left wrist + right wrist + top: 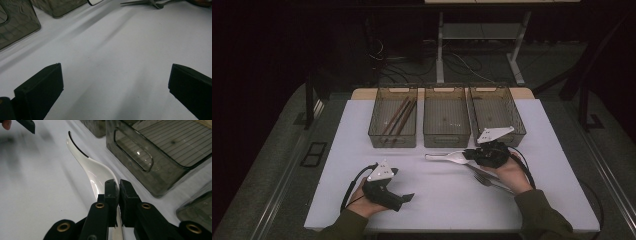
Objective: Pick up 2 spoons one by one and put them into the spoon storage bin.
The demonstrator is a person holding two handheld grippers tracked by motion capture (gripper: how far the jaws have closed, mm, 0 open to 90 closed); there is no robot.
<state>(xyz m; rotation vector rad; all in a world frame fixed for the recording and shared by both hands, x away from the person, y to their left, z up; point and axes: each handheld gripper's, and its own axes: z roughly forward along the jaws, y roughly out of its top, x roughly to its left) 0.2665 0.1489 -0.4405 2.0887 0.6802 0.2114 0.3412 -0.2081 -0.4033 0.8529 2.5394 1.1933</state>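
Your right hand-held gripper (117, 192) is clamped narrow on the white spoon (96, 172), just above the bench (442, 195), in front of the middle bin (446, 116), probably to sort it there. Chopsticks (399, 117) fill the left bin (393, 116); forks (488, 179) wait nearby. Your left hand-held gripper (115, 82) rests wide, empty.

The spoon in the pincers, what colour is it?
Glossy white spoon, clearest in the right gripper view.

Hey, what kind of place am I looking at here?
Probably a lab or recording workspace, not a kitchen: a white table with three smoky sorting bins, dark surroundings, loose cables on the floor.
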